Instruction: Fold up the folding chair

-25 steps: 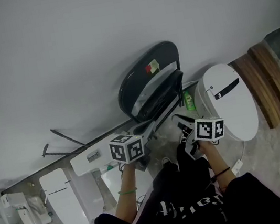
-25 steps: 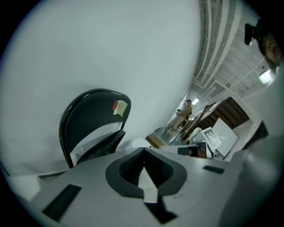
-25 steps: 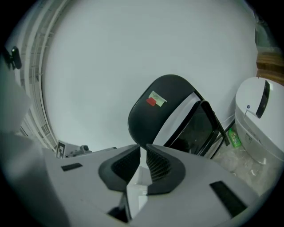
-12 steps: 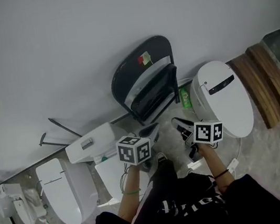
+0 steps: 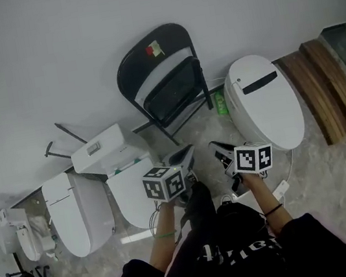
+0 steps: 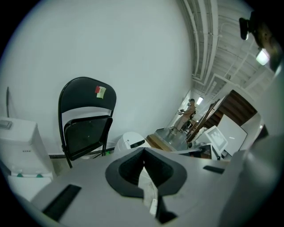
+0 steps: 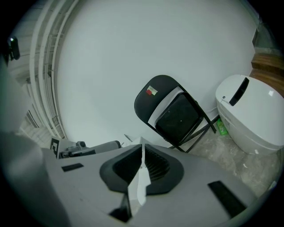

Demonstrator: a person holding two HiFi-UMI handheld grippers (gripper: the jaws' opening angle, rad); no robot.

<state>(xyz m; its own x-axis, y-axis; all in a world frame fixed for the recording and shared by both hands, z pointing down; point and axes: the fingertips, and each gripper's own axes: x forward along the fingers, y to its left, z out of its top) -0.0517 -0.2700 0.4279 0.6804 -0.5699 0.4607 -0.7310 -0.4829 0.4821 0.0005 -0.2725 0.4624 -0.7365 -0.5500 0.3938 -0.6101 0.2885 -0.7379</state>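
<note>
Chair [image 5: 166, 80], black metal, round-backed, folded flat beside glossy toilet [image 5: 262, 103]; left tool [image 5: 187, 153] closed, right tool [image 5: 217, 149] just closed, both empty.

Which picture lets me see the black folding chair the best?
The head view: the whole folding chair shows there, backrest to feet, folded against the wall. The left gripper view shows the chair front-on, feet partly hidden; the right gripper view shows it tilted.

Left gripper [image 6: 143, 155]: jaws together, nothing between them. Black folding chair [image 6: 86, 128]: seat flipped up, upright against white wall [image 6: 133, 53], small sticker [image 6: 100, 91] on backrest. White toilet tank [image 6: 20, 146] left; white toilet lid [image 6: 131, 142] right.
</note>
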